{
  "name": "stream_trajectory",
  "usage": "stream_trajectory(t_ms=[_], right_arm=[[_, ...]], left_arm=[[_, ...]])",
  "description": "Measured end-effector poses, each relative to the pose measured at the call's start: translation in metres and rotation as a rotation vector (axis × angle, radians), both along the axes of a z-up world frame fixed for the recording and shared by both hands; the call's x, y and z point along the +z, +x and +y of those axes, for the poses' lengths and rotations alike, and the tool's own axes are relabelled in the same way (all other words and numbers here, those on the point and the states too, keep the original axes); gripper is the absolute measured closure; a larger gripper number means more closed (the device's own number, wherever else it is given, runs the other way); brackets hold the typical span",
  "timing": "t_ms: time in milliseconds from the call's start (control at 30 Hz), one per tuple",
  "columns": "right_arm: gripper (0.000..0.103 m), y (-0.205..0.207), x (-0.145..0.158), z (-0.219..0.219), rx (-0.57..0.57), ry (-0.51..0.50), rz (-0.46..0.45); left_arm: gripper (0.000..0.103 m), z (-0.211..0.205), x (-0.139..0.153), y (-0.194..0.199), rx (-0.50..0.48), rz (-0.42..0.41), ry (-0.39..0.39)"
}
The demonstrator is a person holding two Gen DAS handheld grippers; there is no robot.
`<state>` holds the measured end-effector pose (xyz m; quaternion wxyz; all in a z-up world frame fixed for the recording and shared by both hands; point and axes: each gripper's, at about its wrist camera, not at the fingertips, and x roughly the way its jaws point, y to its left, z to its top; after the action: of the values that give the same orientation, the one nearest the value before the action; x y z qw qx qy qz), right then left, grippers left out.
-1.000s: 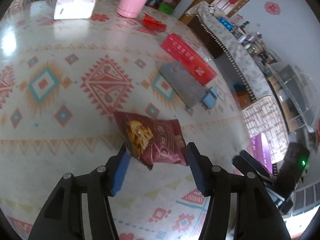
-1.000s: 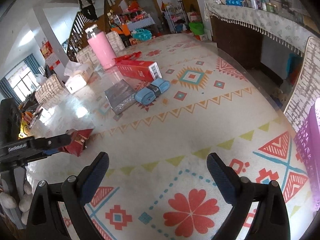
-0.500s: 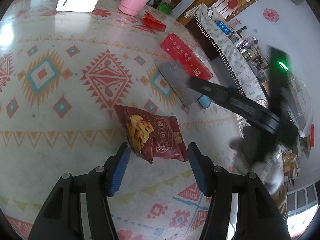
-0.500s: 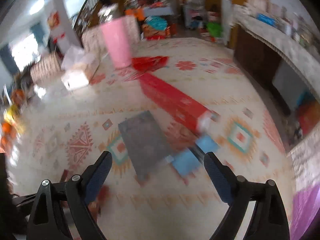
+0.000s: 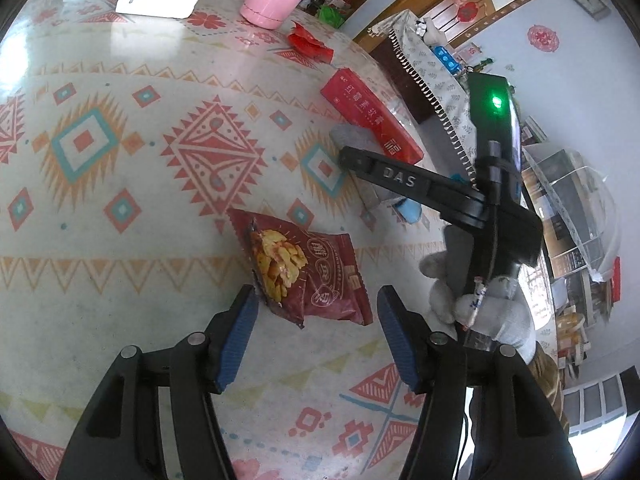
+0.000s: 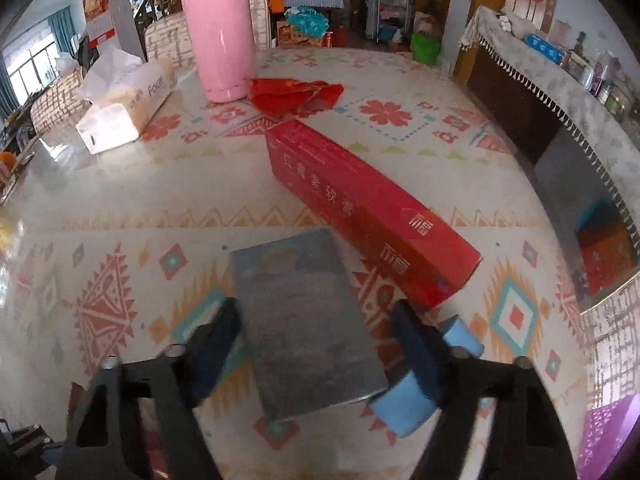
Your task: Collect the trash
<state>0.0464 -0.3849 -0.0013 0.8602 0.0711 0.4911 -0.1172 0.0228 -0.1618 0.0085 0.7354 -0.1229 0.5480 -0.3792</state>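
My left gripper (image 5: 314, 330) hangs just above the patterned tablecloth (image 5: 120, 208) with its blue-padded fingers spread wide and nothing between the pads; the dark red chip bag (image 5: 304, 276) lies flat just ahead of the tips, its near edge reaching into the gap but touching neither pad that I can see. To the right of that bag my gloved right hand (image 5: 484, 300) grips the black handle of the other tool, whose arm reaches out over the cloth and hides part of the grey flat packet (image 5: 352, 136) and the blue roll (image 5: 410, 210) beyond it. My right gripper (image 6: 316, 344) is also wide open and holds nothing; its fingers straddle the near end of the grey flat packet (image 6: 304, 320), the left pad beside the packet's left edge and the right pad standing in front of the blue roll (image 6: 408, 404), which lies against the packet's near right corner. Just beyond and to the right, the long red box (image 6: 368, 216) lies slantwise, its side close along the packet's far right corner. Farther off sit a crumpled red wrapper (image 6: 296, 96), touching the foot of the pink flask (image 6: 220, 36), and to the left of them a tissue pack (image 6: 124, 108).
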Motion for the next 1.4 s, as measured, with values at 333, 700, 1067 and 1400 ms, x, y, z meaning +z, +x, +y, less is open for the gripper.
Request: stream_trajectory(t_ms=[333, 700, 1067, 1400], right_arm=[[0.044, -0.065, 0.007, -0.009, -0.046, 0.072, 0.007], [0.044, -0.188, 0.023, 0.005, -0.045, 0.152, -0.083], [0.044, -0.262, 0.024, 0.003, -0.103, 0.203, -0.137], [0.044, -0.285, 0.024, -0.004, -0.128, 0.213, -0.163]], left_arm=[[0.038, 0.003, 0.0, 0.0, -0.004, 0.006, -0.015], [0.028, -0.013, 0.004, -0.014, -0.034, -0.095, 0.04], [0.084, 0.007, 0.011, -0.007, 0.053, -0.129, 0.059], [0.043, 0.006, 0.01, -0.003, 0.076, -0.151, 0.053]])
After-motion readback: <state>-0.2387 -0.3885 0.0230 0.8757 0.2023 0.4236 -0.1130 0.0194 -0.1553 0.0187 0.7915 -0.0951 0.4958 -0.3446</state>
